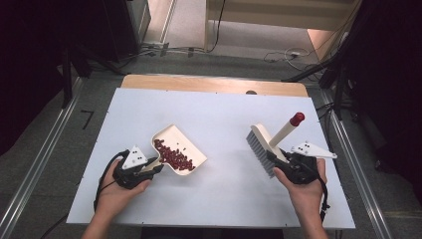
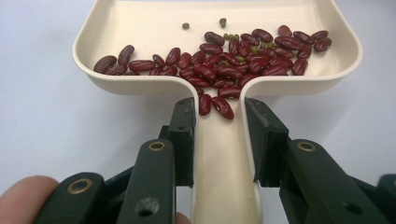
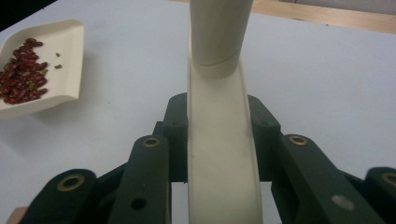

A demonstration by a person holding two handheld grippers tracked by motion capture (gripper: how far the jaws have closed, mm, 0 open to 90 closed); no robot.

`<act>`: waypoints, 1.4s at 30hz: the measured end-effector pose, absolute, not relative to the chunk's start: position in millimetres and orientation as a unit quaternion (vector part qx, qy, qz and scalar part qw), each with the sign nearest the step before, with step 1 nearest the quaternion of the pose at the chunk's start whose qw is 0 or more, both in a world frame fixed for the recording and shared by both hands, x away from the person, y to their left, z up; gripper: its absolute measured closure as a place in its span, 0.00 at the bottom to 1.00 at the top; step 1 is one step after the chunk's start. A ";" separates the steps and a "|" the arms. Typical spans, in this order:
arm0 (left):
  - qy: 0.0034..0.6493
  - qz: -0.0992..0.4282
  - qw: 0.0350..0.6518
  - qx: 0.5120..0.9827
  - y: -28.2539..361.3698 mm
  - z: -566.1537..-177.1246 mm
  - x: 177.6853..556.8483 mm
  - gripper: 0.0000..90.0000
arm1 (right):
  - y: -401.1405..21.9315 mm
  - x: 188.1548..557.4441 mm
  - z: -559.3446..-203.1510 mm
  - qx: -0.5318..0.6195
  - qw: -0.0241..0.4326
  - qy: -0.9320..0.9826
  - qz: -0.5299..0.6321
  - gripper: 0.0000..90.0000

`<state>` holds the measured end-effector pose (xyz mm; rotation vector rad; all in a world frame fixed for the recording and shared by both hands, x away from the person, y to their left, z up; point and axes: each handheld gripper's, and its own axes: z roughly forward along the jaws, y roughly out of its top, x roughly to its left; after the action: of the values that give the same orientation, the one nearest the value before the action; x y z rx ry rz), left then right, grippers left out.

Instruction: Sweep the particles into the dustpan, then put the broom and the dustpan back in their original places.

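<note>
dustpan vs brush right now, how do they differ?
The dustpan holds red beans and a few green ones; the brush carries nothing. The dustpan sits in the left claw, the brush in the right claw. The brush has grey bristles and a red-tipped handle; the dustpan is plain. Both are cream plastic, each gripped by its handle.

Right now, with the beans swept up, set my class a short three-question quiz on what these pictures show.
1. True or false: the dustpan holds red kidney beans and a few small green beans.
2. Which tool does the right hand-held gripper clamp? A) spoon B) brush C) cup
3. Fill in: the left hand-held gripper grips the dustpan by its ____.

Key: 1 true; 2 B; 3 handle.
</note>
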<state>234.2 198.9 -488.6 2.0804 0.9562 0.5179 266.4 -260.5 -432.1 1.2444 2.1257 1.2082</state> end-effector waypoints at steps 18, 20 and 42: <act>0.429 0.229 0.385 0.784 238.8 -492.7 236.1 0.74 | -287.0 274.5 -434.9 0.472 0.196 0.744 0.430 0.73; 0.435 0.232 0.386 0.780 242.1 -493.6 235.8 0.74 | -288.1 274.3 -434.6 0.473 0.196 0.743 0.431 0.73; 0.466 0.233 0.379 0.765 250.4 -515.8 235.0 0.74 | -257.3 245.6 -449.5 0.421 0.112 0.785 0.440 0.73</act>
<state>235.0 250.4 -515.8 1.9550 1.1902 0.5946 245.6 -257.3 -449.5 1.2367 2.3056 1.2905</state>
